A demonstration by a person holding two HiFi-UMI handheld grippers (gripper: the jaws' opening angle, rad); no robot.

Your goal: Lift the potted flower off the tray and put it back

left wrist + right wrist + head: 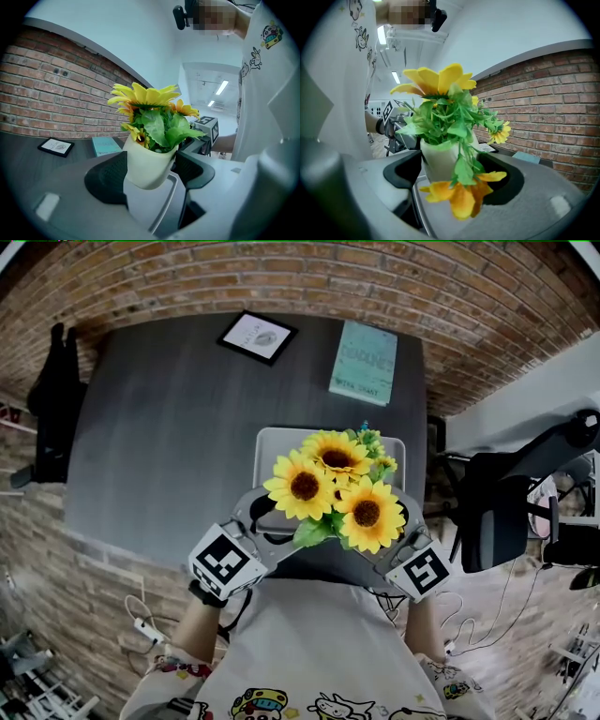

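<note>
Potted flower [333, 486] — yellow sunflowers in a white pot — sits over the near end of the grey tray [272, 442]. Left gripper [152, 164] and right gripper [452, 171] each clasp it — jaws spread wide, pads against its sides.

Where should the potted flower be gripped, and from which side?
Grip the pot on its bare cream wall just under the rim, approached level from the side, as the left gripper and right gripper hold it now. Sunflowers and leaves overhang the top, blocking a grasp from above; the wall tapers downward, so a high grip probably slips less.
</note>
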